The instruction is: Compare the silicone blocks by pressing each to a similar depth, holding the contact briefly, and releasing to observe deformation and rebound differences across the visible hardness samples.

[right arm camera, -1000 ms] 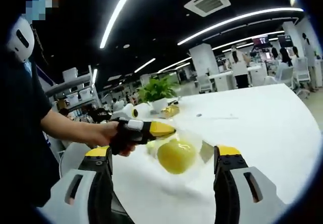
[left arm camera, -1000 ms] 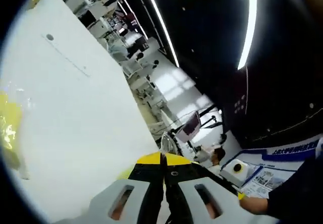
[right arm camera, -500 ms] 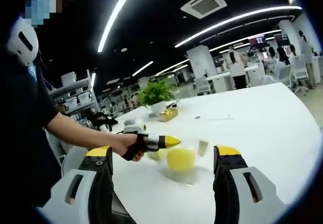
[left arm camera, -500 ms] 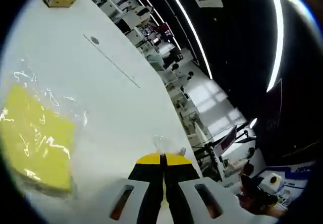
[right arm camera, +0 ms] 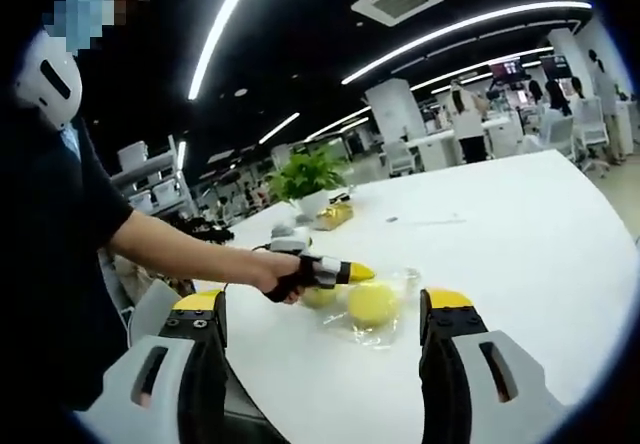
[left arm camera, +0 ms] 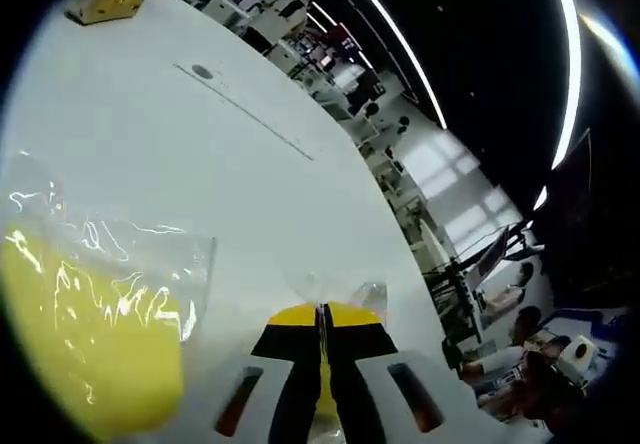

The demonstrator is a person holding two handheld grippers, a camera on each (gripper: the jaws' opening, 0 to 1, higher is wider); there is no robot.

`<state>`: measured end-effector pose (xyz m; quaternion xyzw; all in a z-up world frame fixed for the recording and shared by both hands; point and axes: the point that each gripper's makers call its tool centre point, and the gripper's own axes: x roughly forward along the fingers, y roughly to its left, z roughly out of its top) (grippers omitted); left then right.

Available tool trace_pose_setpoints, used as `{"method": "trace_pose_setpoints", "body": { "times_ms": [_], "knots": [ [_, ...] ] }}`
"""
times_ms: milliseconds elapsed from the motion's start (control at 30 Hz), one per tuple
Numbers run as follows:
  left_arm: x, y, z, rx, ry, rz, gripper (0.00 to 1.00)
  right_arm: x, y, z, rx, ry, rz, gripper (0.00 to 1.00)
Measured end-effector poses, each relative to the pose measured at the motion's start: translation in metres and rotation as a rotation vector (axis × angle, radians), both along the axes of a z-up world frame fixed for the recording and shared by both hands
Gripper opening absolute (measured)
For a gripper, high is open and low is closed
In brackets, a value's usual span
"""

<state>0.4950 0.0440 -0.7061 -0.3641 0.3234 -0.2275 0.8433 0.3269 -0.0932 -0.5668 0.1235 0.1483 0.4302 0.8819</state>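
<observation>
Lying on the white table (right arm camera: pixel 520 224), a yellow silicone block (right arm camera: pixel 372 304) in a clear plastic bag (right arm camera: pixel 395 316) is sitting ahead of the right gripper (right arm camera: pixel 325 309), between its wide-parted jaws but beyond their tips. The left gripper (left arm camera: pixel 322 316), jaws pressed together, is pinching a corner of clear plastic; a second yellow block (left arm camera: pixel 85 339), also bagged and glinting, is lying just left of it. A person's hand (right arm camera: pixel 282 277) is holding that gripper beside the bags.

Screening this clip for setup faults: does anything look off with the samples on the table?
The yellow silicone block sits sealed in a crinkled clear plastic bag, not bare. The left claw, shut, pinches a bit of clear wrap. Nothing looks spilled or broken.
</observation>
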Motion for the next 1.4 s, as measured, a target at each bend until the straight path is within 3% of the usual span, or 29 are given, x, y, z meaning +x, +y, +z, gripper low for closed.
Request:
{"method": "trace_pose_setpoints", "body": {
  "times_ms": [233,433,567,700,833,967,1000,1200,1300,1400],
  "knots": [
    [0.000,-0.005,-0.004,0.038,0.016,-0.037,0.01,-0.004,0.007,-0.010,-0.009,0.029,-0.003,0.73],
    [-0.001,0.000,-0.009,0.162,-0.046,-0.112,0.09,-0.009,0.011,-0.013,-0.016,0.036,-0.015,0.72],
    [0.002,0.000,-0.005,0.165,-0.051,-0.130,0.10,-0.014,0.015,-0.013,-0.024,0.042,-0.012,0.72],
    [-0.006,0.005,-0.003,0.181,-0.035,-0.146,0.12,-0.015,0.017,-0.013,-0.027,0.037,-0.019,0.72],
    [-0.017,0.011,0.004,0.223,-0.079,-0.188,0.12,-0.010,0.013,-0.023,-0.059,0.043,-0.055,0.71],
    [-0.018,0.016,0.025,0.213,-0.180,-0.234,0.14,-0.006,0.016,-0.030,-0.062,0.051,-0.068,0.70],
    [-0.026,0.014,0.034,0.218,-0.199,-0.243,0.16,-0.005,0.018,-0.031,-0.070,0.050,-0.068,0.70],
    [-0.040,0.037,0.062,0.335,-0.375,-0.306,0.19,0.003,0.027,-0.039,-0.124,0.032,-0.063,0.68],
    [-0.049,0.045,0.089,0.302,-0.454,-0.312,0.22,0.010,0.028,-0.041,-0.137,0.027,-0.075,0.68],
    [-0.061,0.060,0.110,0.359,-0.562,-0.368,0.22,0.014,0.032,-0.043,-0.137,0.026,-0.076,0.67]
  ]
}}
